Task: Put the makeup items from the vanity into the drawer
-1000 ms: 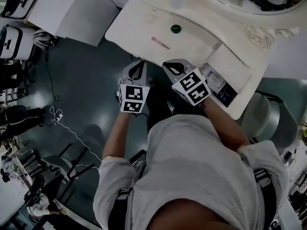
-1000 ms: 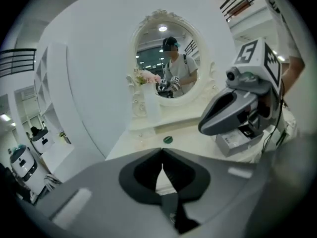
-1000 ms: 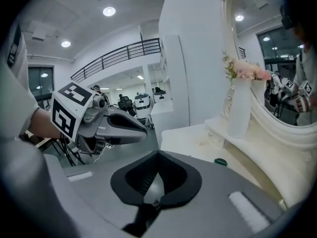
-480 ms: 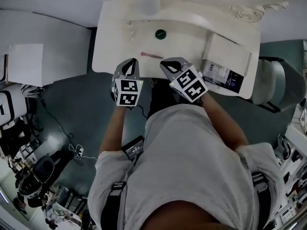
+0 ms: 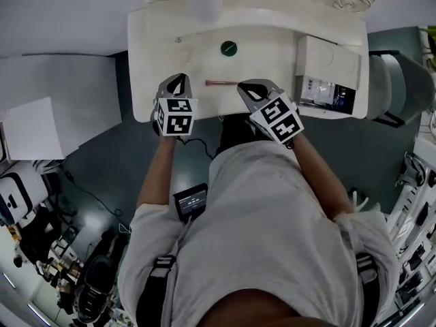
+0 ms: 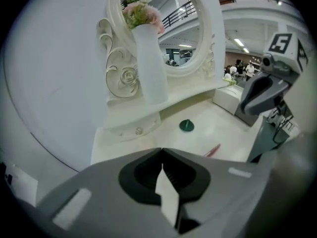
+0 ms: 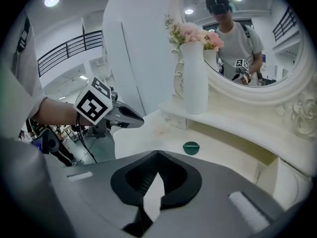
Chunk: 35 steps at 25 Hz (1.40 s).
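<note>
Head view, vanity (image 5: pixel 157 53): cream top, seen from above, with the person standing at its front edge.
Head view, green round item (image 5: pixel 228 48): lies on the top near the middle, well apart from both grippers.
Head view, pink pencil (image 5: pixel 221 83): lies flat near the front edge, between the two grippers.
Head view, drawer (image 5: pixel 320 112): pulled out at the vanity's right end, with small boxes inside.
Head view, left gripper (image 5: pixel 177 80): over the front left of the top, to the left of the pencil.
Head view, right gripper (image 5: pixel 245 89): its tip is just beside the pencil's right end; contact cannot be told.
Left gripper view, tongs: pressed together at the tips, nothing between them.
Left gripper view, beyond the tips: the pencil (image 6: pixel 212 150) is low at right and the green item (image 6: pixel 186 126) further back. A white vase (image 6: pixel 148 66) with flowers stands before the oval mirror (image 6: pixel 185 29), and the right gripper (image 6: pixel 245 105) is at right.
Right gripper view, tongs: pressed together at the tips, holding nothing.
Right gripper view, beyond the tips: the green item (image 7: pixel 190 148) is ahead and the vase (image 7: pixel 194 78) behind it. The left gripper (image 7: pixel 138 119) is at left, and the mirror (image 7: pixel 247 38) shows the person's reflection.
</note>
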### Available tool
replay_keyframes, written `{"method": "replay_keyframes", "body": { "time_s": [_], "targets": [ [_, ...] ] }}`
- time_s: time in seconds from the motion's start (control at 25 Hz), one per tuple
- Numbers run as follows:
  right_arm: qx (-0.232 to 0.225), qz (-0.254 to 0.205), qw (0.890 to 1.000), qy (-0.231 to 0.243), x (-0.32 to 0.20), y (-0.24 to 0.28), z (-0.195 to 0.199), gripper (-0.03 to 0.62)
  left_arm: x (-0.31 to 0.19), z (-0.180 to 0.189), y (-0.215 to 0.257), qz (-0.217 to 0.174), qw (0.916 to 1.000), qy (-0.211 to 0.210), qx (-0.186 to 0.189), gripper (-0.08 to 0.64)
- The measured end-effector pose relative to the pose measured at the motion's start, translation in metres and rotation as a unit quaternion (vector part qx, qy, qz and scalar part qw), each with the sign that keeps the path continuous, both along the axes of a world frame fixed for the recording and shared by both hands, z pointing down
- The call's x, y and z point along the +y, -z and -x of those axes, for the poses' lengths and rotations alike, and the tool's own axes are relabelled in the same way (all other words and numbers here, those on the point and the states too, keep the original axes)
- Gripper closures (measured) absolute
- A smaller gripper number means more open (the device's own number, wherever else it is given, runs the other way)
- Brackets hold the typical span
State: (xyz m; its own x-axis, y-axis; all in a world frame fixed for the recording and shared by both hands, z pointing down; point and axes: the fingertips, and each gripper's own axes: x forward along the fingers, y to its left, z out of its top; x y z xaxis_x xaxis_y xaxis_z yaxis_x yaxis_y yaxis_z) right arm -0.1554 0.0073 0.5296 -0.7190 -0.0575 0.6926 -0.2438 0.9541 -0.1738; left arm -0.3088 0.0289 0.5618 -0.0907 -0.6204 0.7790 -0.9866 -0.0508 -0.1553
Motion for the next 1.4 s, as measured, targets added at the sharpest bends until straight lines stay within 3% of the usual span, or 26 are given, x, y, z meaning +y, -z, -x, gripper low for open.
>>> {"method": "replay_keyframes", "body": {
  "time_s": [0.36,0.44,0.52,0.8,0.96,1.04,1.4],
  "targets": [
    [0.004,0.000,0.998,-0.060,-0.014,-0.004,-0.013,0.592,-0.025,0.027,-0.033,0.033,0.9993,-0.004,-0.015,0.555],
    [0.004,-0.002,0.998,-0.069,-0.016,-0.002,-0.017,0.592,-0.029,0.027,-0.043,0.048,0.9987,-0.010,-0.015,0.435],
    [0.005,-0.002,0.997,-0.077,-0.017,-0.001,-0.022,0.592,-0.033,0.027,-0.055,0.062,0.9979,-0.016,-0.011,0.385],
    [0.009,-0.002,0.995,-0.100,-0.022,0.003,-0.043,0.592,-0.042,0.034,-0.082,0.106,0.9942,-0.009,-0.009,0.288],
    [0.008,-0.003,0.994,-0.110,-0.027,0.005,-0.052,0.592,-0.046,0.038,-0.083,0.104,0.9945,0.003,-0.010,0.325],
    [0.007,-0.004,0.994,-0.112,-0.027,0.005,-0.055,0.592,-0.046,0.037,-0.077,0.091,0.9958,0.007,-0.012,0.383],
    [-0.005,-0.005,0.995,-0.103,-0.029,0.009,-0.059,0.592,-0.054,0.009,-0.039,0.032,0.9989,-0.026,-0.024,0.400]
  ]
}}
